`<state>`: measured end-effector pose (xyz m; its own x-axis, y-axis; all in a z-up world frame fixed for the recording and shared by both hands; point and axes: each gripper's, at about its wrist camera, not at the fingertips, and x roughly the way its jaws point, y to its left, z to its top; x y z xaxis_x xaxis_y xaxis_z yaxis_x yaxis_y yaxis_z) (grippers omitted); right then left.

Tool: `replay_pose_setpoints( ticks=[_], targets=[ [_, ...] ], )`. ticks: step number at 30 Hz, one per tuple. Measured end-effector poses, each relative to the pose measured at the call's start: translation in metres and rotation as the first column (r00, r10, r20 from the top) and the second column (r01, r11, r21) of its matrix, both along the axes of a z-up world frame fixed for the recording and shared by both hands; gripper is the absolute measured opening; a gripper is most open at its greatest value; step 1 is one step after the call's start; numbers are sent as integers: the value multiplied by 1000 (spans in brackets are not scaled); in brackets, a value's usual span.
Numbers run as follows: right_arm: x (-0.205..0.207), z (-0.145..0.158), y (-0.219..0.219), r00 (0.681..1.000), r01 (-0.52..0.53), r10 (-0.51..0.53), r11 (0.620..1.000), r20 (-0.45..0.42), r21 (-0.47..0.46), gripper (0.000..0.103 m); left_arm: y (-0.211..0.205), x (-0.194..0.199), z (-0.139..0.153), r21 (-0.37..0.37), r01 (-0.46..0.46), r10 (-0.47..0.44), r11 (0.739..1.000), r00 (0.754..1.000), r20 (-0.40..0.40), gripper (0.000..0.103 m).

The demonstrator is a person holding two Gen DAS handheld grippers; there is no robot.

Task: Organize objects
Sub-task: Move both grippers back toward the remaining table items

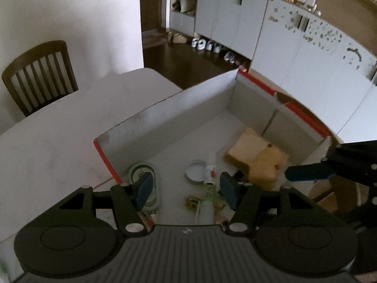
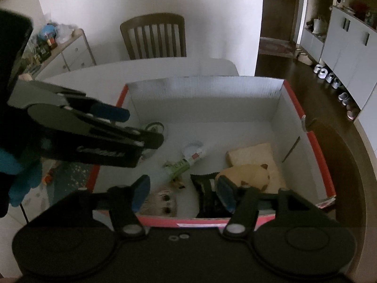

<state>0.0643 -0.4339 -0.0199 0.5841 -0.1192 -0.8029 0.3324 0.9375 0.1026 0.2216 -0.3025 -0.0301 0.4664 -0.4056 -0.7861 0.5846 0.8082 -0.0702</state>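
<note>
Both tongs [image 1: 186, 188] [image 2: 182, 192] gape above box [image 2: 207, 87] clutter.

Cardboard box [image 2: 207, 89], open-topped, red-edged, on white table [image 1: 59, 127]: access from above unobstructed.
Far half of box floor: bare, free.
Near half: crowded by round tin [image 1: 195, 172], green-labelled tube [image 2: 186, 164], yellow plush [image 2: 245, 174] on tan sponge block [image 2: 254, 155], dark packet [image 2: 205, 188].
Left gripper [image 2: 132, 122] over the box's left wall, right gripper [image 2: 182, 189] over the near wall; both occupy the space above.
Table beyond the box: clear up to chair [image 2: 153, 37].
</note>
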Motion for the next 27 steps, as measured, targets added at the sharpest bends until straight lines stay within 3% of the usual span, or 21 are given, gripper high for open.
replay_pose_setpoints(
  ticks=[2,13,15,16,27],
  targets=[
    [-4,5,1,1000,9,-9,1000,11,7,63,6,-7,6,-12,5,-4,1000,1000,12,68],
    [-21,25,18,997,53,-53,999,63,-3,64,43,-37,30,-92,19,-16,996,999,34,68],
    [-23,28,23,996,57,-56,998,72,-12,68,51,-43,33,-102,20,-16,995,999,38,68],
    [-24,30,26,995,61,-60,998,76,-15,75,55,-46,35,-109,20,-15,994,999,40,68],
    [-22,35,73,992,71,-67,997,105,-38,77,118,-72,43,-153,-9,15,988,999,37,77]
  ],
)
